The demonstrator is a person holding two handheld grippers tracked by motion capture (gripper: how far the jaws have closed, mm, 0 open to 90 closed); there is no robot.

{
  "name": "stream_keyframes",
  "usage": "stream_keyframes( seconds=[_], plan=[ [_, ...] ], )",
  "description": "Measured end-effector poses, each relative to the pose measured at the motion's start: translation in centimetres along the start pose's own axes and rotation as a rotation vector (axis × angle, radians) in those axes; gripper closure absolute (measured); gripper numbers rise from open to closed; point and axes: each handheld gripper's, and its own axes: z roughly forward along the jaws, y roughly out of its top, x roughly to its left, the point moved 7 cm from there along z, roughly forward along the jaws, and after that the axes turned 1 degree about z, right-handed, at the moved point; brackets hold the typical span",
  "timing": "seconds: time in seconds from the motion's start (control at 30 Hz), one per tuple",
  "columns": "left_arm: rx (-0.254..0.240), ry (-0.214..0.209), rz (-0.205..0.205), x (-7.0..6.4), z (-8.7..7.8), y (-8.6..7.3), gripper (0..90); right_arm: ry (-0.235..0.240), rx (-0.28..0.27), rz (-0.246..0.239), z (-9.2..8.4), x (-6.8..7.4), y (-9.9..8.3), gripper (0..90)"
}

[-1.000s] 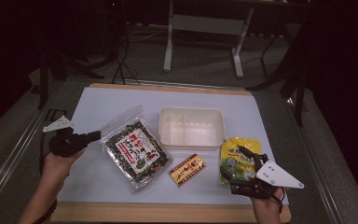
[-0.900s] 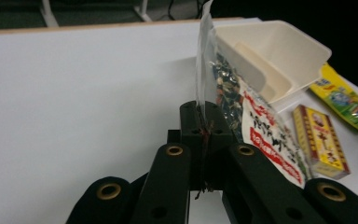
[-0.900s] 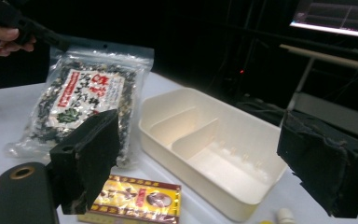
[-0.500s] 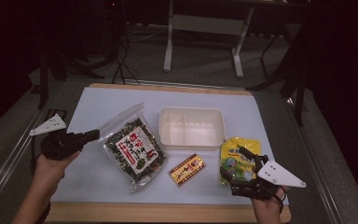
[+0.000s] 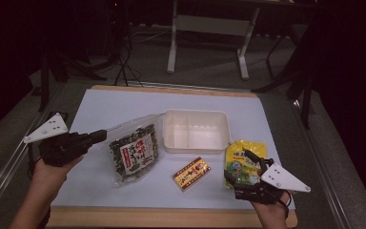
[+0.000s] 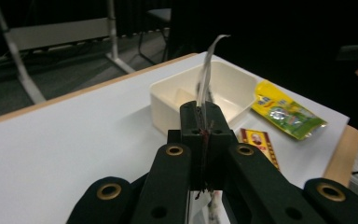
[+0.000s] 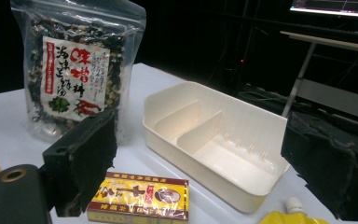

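At table's left, hand-held gripper (image 5: 100,136) pinching seaweed bag (image 5: 134,151) edge, bag apparently lifted

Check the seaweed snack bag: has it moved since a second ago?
Yes. The left gripper, shut on the seaweed snack bag at its edge, has lifted that end. The bag now stands tilted up and nearer the white tray.

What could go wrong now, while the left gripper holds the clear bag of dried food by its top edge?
1. The left gripper is shut on only the thin top edge of the clear bag, so the bag may slip out.
2. The bag hangs close beside the white tray; if it swings, it might knock or push the tray.
3. The right gripper rests open over the yellow pouch and could drag it when it moves.
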Motion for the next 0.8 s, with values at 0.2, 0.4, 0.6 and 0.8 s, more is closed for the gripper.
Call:
stream_keyframes(
  seconds=[0.2, 0.4, 0.6, 0.8],
  plan=[
    [0.011, -0.024, 0.073, -1.4, -0.3, 1.5, 90.0, 0.033, -0.001, 0.015, 0.0, 0.1, 0.2, 10.2],
    [-0.047, -0.083, 0.076, -2.3, -0.9, 3.2, 90.0, 0.096, -0.002, 0.030, 0.4, 0.6, 1.2, 10.6],
    [-0.097, -0.180, 0.097, -4.1, -0.2, 4.6, 90.0, 0.192, 0.033, 0.011, 1.6, 1.7, 2.4, 13.7],
    [-0.109, -0.259, 0.128, -6.0, 1.4, 5.7, 90.0, 0.271, 0.053, 0.012, 3.3, 2.5, 3.0, 23.5]
  ],
)
